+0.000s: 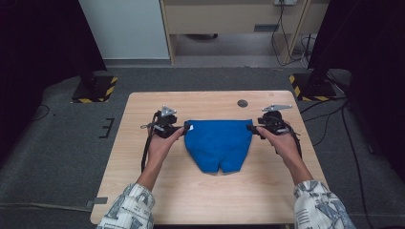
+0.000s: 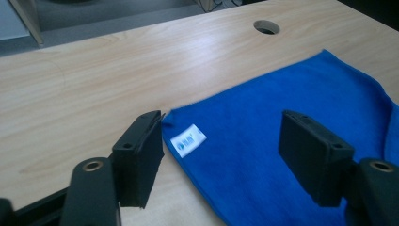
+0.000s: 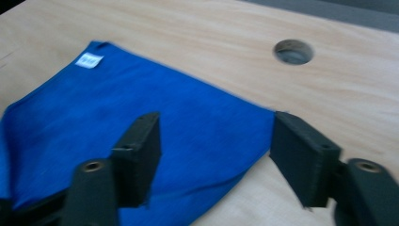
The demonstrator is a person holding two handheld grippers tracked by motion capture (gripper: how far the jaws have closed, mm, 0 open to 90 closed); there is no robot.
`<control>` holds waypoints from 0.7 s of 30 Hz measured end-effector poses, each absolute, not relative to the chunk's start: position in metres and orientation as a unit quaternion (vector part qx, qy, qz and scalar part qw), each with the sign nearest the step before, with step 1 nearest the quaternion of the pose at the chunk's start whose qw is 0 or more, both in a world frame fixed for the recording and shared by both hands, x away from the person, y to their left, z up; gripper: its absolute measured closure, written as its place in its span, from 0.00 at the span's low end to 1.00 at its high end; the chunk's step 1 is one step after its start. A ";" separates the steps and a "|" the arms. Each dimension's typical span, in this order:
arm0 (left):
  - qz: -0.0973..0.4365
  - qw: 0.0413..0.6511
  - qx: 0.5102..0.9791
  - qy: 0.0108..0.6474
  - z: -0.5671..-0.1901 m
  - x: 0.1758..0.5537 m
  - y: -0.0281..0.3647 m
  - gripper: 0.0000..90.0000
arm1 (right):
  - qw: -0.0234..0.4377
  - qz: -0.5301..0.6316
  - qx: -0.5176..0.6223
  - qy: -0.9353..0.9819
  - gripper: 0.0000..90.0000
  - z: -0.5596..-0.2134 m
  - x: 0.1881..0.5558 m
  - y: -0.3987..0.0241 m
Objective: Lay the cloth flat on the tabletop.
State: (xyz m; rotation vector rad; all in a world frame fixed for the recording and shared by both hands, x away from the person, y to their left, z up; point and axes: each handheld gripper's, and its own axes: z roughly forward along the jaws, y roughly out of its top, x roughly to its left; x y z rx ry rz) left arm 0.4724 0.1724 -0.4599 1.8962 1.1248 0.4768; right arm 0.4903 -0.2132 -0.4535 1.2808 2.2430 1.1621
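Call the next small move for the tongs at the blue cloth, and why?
Probably lower both and close on the far corners. The left tongs stand open over the corner of the blue cloth with the white label; the right tongs stand open over the opposite corner. Neither pinches fabric yet, and the near part lies bunched, so a two-corner grip looks like the way to lift and spread it.

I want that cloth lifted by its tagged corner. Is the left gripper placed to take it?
Probably yes: the left gripper stands open over the blue cloth, its white tag between the jaws, nothing blocking.
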 end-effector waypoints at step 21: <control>0.147 0.435 0.794 0.398 -0.494 0.410 0.154 0.39 | 0.120 0.423 0.384 0.812 0.71 -0.486 0.424 -0.184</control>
